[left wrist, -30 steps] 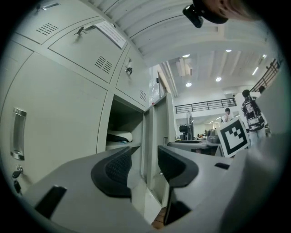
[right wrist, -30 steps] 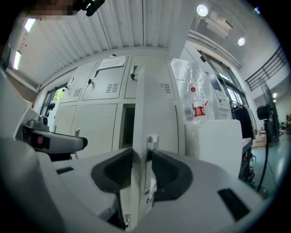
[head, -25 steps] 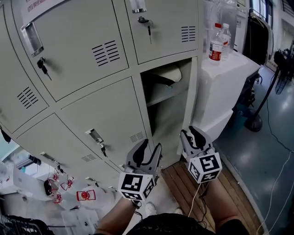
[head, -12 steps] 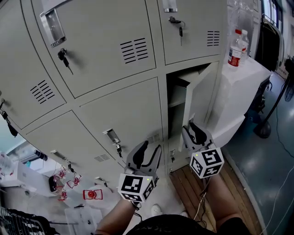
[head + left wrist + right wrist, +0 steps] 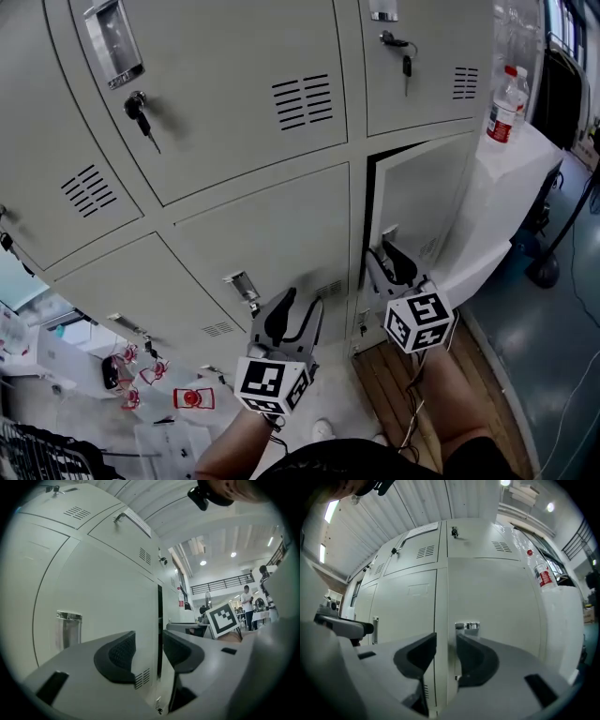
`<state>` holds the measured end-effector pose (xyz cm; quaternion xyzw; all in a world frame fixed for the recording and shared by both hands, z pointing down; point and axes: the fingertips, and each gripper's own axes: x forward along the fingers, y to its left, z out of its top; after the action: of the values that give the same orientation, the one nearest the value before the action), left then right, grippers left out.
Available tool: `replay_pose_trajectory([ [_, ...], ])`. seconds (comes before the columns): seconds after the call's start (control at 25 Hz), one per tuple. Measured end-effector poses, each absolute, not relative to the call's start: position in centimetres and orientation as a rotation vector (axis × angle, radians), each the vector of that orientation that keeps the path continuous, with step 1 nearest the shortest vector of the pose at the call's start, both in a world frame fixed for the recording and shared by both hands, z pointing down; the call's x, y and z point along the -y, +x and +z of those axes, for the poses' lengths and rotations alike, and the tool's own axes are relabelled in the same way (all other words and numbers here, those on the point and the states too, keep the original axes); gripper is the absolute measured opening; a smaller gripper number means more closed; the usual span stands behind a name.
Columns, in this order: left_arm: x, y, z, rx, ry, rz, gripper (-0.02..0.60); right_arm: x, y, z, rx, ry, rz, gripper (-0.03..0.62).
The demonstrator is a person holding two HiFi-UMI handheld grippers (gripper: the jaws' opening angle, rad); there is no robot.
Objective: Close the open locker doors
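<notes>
Locker door (image 5: 422, 202), lower row, right end of the bank: nearly closed. A narrow dark slit (image 5: 364, 216) remains along its left edge, between the door and the frame post. In the right gripper view the door face (image 5: 497, 597) fills the right half, with its recessed handle (image 5: 467, 626) near the left edge.

Right gripper (image 5: 386, 258): pointed level at the door's lower left area, tips just below the handle. Actual contact with the door cannot be confirmed. Jaws apart, nothing between them (image 5: 446, 641); only the door edge and post show through the gap.

Left gripper (image 5: 298, 305): in front of the closed neighbouring door (image 5: 272, 234) to the left, near its handle (image 5: 246, 286). Jaws apart and empty (image 5: 148, 641); the slit (image 5: 159, 616) shows beyond them.

Upper row: both doors closed, with keys hanging in their locks (image 5: 141, 111) (image 5: 405, 58).

Right of the lockers: a white surface (image 5: 511, 187) carrying a water bottle (image 5: 503, 105) with a red label.

Floor: wooden planks (image 5: 403, 394) at the foot of the lockers, below the right gripper.
</notes>
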<state>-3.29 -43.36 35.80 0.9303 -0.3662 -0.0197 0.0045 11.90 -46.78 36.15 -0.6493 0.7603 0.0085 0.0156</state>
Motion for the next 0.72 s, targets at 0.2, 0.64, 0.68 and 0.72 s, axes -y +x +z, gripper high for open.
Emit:
replay_pose_trajectory([
  [0.2,44.2,-4.3,35.7,1.178,2.899,-0.072,0.183,48.4,11.5,36.2,-2.376,-2.007,0.027,0.121],
  [0.64,44.8,-5.8,35.7,1.235,2.870,-0.082,0.183,50.3,11.2,36.1,-2.395,-1.944,0.004,0.121],
  [0.68,44.9,-5.9,35.7,1.239,2.868,-0.082,0.183,50.4,11.2,36.1,-2.398,-1.939,0.002,0.121],
  [0.72,44.9,-5.9,35.6,1.242,2.867,-0.082,0.184,50.5,11.2,36.1,-2.399,-1.935,0.002,0.121],
])
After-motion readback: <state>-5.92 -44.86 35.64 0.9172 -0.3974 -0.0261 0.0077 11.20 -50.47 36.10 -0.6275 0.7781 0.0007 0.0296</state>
